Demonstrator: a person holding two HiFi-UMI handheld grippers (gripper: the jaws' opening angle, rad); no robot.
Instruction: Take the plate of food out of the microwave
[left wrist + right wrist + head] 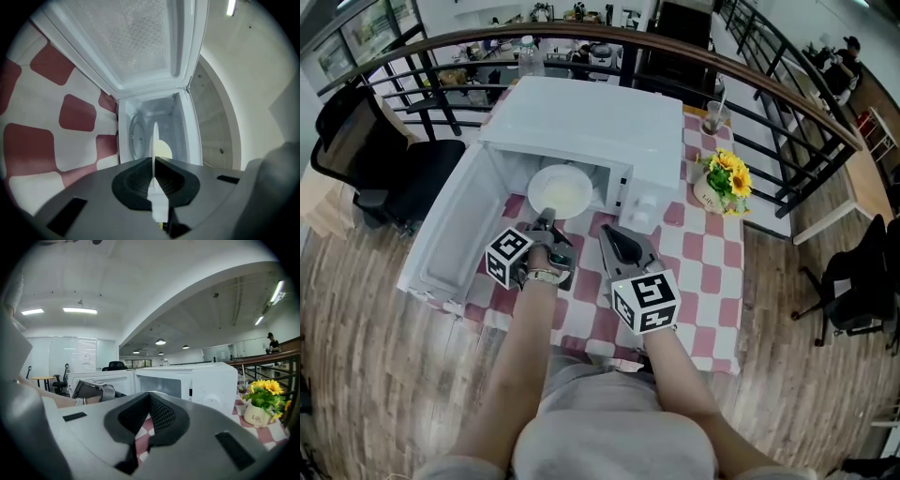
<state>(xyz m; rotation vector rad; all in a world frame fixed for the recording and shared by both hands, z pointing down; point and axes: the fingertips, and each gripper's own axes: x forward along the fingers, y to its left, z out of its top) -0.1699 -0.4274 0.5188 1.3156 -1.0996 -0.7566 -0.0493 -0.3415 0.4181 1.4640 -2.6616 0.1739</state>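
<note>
The white microwave (pixel 581 131) stands on the checked table with its door (pixel 450 230) swung wide to the left. A white plate (pixel 561 192) with pale yellow food lies at the mouth of the cavity. My left gripper (pixel 546 223) is shut on the plate's near rim. In the left gripper view the plate (pixel 154 140) shows edge-on, pinched between the left gripper (pixel 153 161) pads, with the cavity behind it. My right gripper (pixel 612 236) hovers over the table just right of the left one, shut and empty. The right gripper view shows the right gripper (pixel 149 397) pointing at the microwave (pixel 206 380).
A pot of sunflowers (pixel 722 183) stands right of the microwave, and a glass with a straw (pixel 713 117) behind it. The red-and-white tablecloth (pixel 703 272) ends near my body. A black chair (pixel 366 159) sits left of the open door. A curved railing (pixel 787 103) runs behind.
</note>
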